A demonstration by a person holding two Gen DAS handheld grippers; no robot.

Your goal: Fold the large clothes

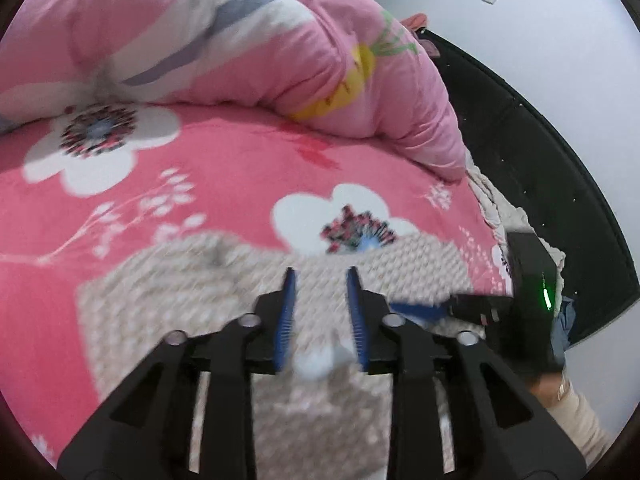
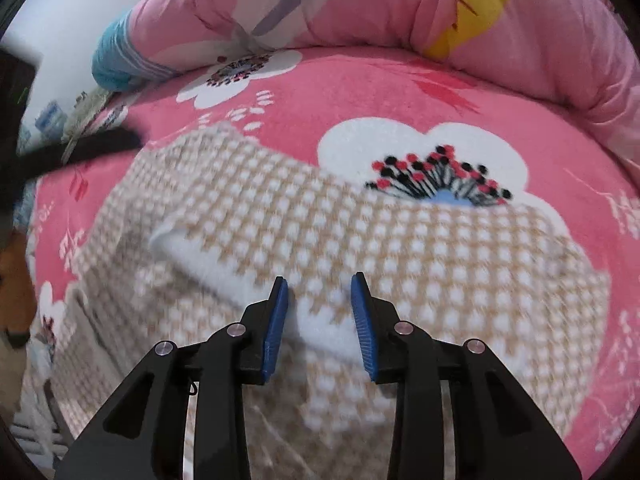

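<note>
A beige and white checked fleece garment [image 1: 160, 300] [image 2: 280, 200] lies spread on a pink flowered blanket [image 1: 220, 168] [image 2: 360, 92]. My left gripper [image 1: 320, 272] hovers over it with its blue pads apart. A small white lump of fabric sits low between them and does not look pinched. My right gripper [image 2: 320, 280] is down on the garment, and a raised fold of its white lining fills the gap and touches both pads. In the left wrist view the right gripper [image 1: 480, 308] shows at the right, over the garment's edge.
A rolled pink quilt [image 1: 240, 40] [image 2: 360, 0] lies along the far side of the bed. A black bed frame [image 1: 540, 160] and a white wall stand at the right. A blue striped bundle [image 2: 116, 60] sits at the far left. A beige sleeve [image 1: 576, 416] shows lower right.
</note>
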